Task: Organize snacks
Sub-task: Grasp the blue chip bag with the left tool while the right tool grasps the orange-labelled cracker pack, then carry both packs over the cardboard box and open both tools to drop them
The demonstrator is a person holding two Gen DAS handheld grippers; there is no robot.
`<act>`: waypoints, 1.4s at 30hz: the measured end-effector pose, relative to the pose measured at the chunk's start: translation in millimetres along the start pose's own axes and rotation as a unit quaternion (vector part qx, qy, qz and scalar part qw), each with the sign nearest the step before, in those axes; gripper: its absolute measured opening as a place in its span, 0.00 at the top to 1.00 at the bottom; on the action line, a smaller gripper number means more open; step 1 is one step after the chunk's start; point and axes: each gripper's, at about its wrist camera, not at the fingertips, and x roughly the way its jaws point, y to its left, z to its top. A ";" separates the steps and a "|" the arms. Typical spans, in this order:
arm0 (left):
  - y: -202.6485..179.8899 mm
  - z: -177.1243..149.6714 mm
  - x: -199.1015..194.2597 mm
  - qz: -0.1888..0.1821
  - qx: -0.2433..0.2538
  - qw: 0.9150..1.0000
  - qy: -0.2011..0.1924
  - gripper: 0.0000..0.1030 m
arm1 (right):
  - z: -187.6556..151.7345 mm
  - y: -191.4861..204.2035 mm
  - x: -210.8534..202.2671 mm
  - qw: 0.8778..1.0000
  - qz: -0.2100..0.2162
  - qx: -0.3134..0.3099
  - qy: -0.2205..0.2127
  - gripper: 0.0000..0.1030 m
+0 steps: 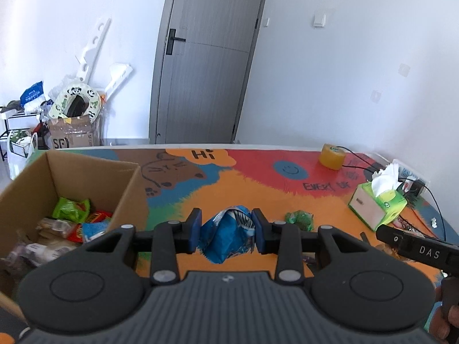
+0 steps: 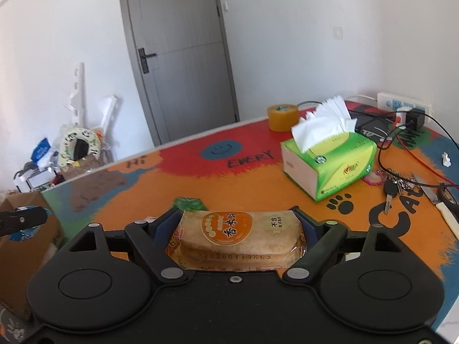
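Observation:
My left gripper (image 1: 226, 230) is shut on a crumpled blue snack packet (image 1: 226, 238) and holds it above the colourful table mat (image 1: 258, 189). To its left stands an open cardboard box (image 1: 86, 172) with several snack packs inside. My right gripper (image 2: 238, 223) is shut on a beige rice-cake pack with an orange label (image 2: 235, 235), held above the mat (image 2: 243, 183). A small green snack packet (image 1: 299, 218) lies on the mat beyond both grippers; it also shows in the right wrist view (image 2: 188, 202). The box corner shows at the left of the right wrist view (image 2: 25, 229).
A green tissue box (image 2: 330, 163) and a roll of yellow tape (image 2: 282, 117) stand on the far right of the table. Keys (image 2: 391, 189), a knife (image 2: 439, 206), cables and a power strip (image 2: 401, 104) lie at the right edge. Clutter and a grey door (image 1: 206, 57) lie beyond the table.

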 end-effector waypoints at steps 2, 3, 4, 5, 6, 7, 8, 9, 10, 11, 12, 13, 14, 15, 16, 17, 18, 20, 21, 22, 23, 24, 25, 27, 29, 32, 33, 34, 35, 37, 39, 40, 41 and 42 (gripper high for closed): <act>2.6 0.1 -8.8 0.001 0.001 1.000 -0.004 0.65 | 0.4 4.9 -7.5 1.000 0.011 0.001 -0.001 0.20; 4.3 0.7 -12.6 0.003 0.000 1.000 -0.006 0.65 | 1.0 6.9 -9.8 1.000 0.018 0.001 0.000 0.20; 6.4 1.6 -16.6 0.004 -0.001 1.000 -0.008 0.65 | 1.8 9.5 -12.6 1.000 0.021 -0.001 0.000 0.20; 8.2 2.5 -19.6 0.006 -0.003 1.000 -0.010 0.65 | 2.7 12.6 -16.3 1.000 0.022 -0.004 -0.004 0.20; 10.3 4.2 -23.9 0.008 -0.004 1.000 -0.014 0.65 | 3.4 15.5 -19.3 1.000 0.024 -0.007 -0.007 0.20; 12.1 5.6 -28.8 0.009 -0.004 1.000 -0.018 0.65 | 4.6 18.9 -22.3 1.000 0.029 -0.009 -0.009 0.20; 14.3 6.9 -34.2 0.009 -0.005 1.000 -0.023 0.65 | 5.0 22.0 -24.9 0.999 0.032 -0.011 -0.010 0.20; 16.2 8.5 -38.1 0.010 -0.007 1.000 -0.027 0.65 | 5.2 25.0 -27.4 0.999 0.034 -0.012 -0.013 0.20; 18.2 9.8 -41.8 0.010 -0.009 0.999 -0.030 0.65 | 6.0 28.4 -29.5 0.999 0.037 -0.014 -0.014 0.20; 20.6 10.9 -46.3 0.010 -0.011 0.999 -0.033 0.65 | 6.1 31.6 -31.1 0.999 0.039 -0.016 -0.016 0.20; 22.4 11.5 -49.8 0.011 -0.010 0.999 -0.037 0.65 | 6.2 35.3 -32.8 0.999 0.042 -0.018 -0.017 0.20; 24.7 12.2 -53.4 0.012 -0.011 0.999 -0.040 0.65 | 6.1 38.4 -34.0 0.999 0.044 -0.019 -0.019 0.20; 27.4 12.5 -56.4 0.012 -0.012 0.999 -0.042 0.65 | 6.1 41.9 -34.9 0.998 0.047 -0.020 -0.019 0.20; 31.1 13.2 -59.7 0.013 -0.015 0.999 -0.044 0.65 | 5.3 44.2 -36.2 0.998 0.050 -0.021 -0.020 0.20; 34.9 13.9 -62.8 0.015 -0.017 0.999 -0.047 0.65 | 5.0 48.0 -37.2 0.998 0.054 -0.022 -0.021 0.20; 38.5 14.4 -65.5 0.017 -0.018 0.998 -0.049 0.65 | 4.5 52.1 -38.1 0.998 0.058 -0.025 -0.021 0.20; 42.8 15.2 -68.2 0.020 -0.020 0.998 -0.051 0.65 | 4.0 56.4 -39.5 0.997 0.062 -0.027 -0.021 0.20; 52.8 16.3 -74.0 0.025 -0.025 0.998 -0.055 0.65 | 3.8 65.6 -41.3 0.997 0.070 -0.031 -0.023 0.20; 58.2 17.2 -76.3 0.029 -0.027 0.998 -0.056 0.65 | 3.9 70.1 -41.8 0.996 0.074 -0.033 -0.023 0.20; 63.1 17.8 -78.3 0.031 -0.029 0.997 -0.058 0.65 | 3.9 74.7 -42.0 0.996 0.078 -0.036 -0.024 0.20; 68.2 18.4 -80.0 0.034 -0.031 0.997 -0.059 0.65 | 4.1 79.0 -41.1 0.996 0.082 -0.038 -0.025 0.20; 73.0 18.9 -81.4 0.037 -0.034 0.997 -0.060 0.65 | 4.0 82.5 -39.8 0.995 0.084 -0.040 -0.024 0.20; 77.5 19.3 -82.3 0.040 -0.036 0.997 -0.060 0.65 | 4.2 86.4 -38.6 0.995 0.085 -0.040 -0.023 0.20; 87.7 19.5 -83.4 0.046 -0.042 0.996 -0.062 0.65 | 4.2 94.2 -36.2 0.995 0.091 -0.044 -0.023 0.20; 97.4 19.4 -83.3 0.051 -0.049 0.996 -0.063 0.65 | 4.0 102.6 -33.1 0.994 0.096 -0.048 -0.022 0.20; 111.3 19.9 -80.0 0.056 -0.057 0.995 -0.060 0.65 | 3.4 115.8 -28.0 0.993 0.108 -0.053 -0.020 0.20; 115.6 20.0 -78.2 0.057 -0.059 0.995 -0.059 0.65 | 3.0 119.8 -26.3 0.992 0.110 -0.055 -0.020 0.20; 119.5 20.2 -76.2 0.060 -0.060 0.995 -0.058 0.65 | 2.8 124.5 -24.8 0.992 0.113 -0.058 -0.019 0.20; 122.6 20.7 -74.9 0.062 -0.062 0.994 -0.057 0.65 | 2.6 128.6 -23.1 0.991 0.117 -0.059 -0.018 0.20; 129.2 21.5 -71.2 0.065 -0.064 0.994 -0.055 0.65 | 2.8 136.6 -20.0 0.990 0.122 -0.062 -0.014 0.20; 136.2 22.8 -66.5 0.067 -0.069 0.994 -0.053 0.65 | 3.1 144.4 -18.0 0.989 0.131 -0.065 -0.011 0.20; 139.3 23.2 -64.7 0.066 -0.070 0.994 -0.051 0.65 | 4.3 148.0 -16.6 0.988 0.136 -0.066 -0.008 0.20; 141.8 23.2 -62.6 0.066 -0.071 0.994 -0.050 0.65 | 5.5 151.3 -15.9 0.988 0.142 -0.067 -0.006 0.20; 144.3 23.6 -60.5 0.067 -0.072 0.994 -0.049 0.65 | 6.0 155.1 -16.2 0.987 0.147 -0.067 -0.006 0.20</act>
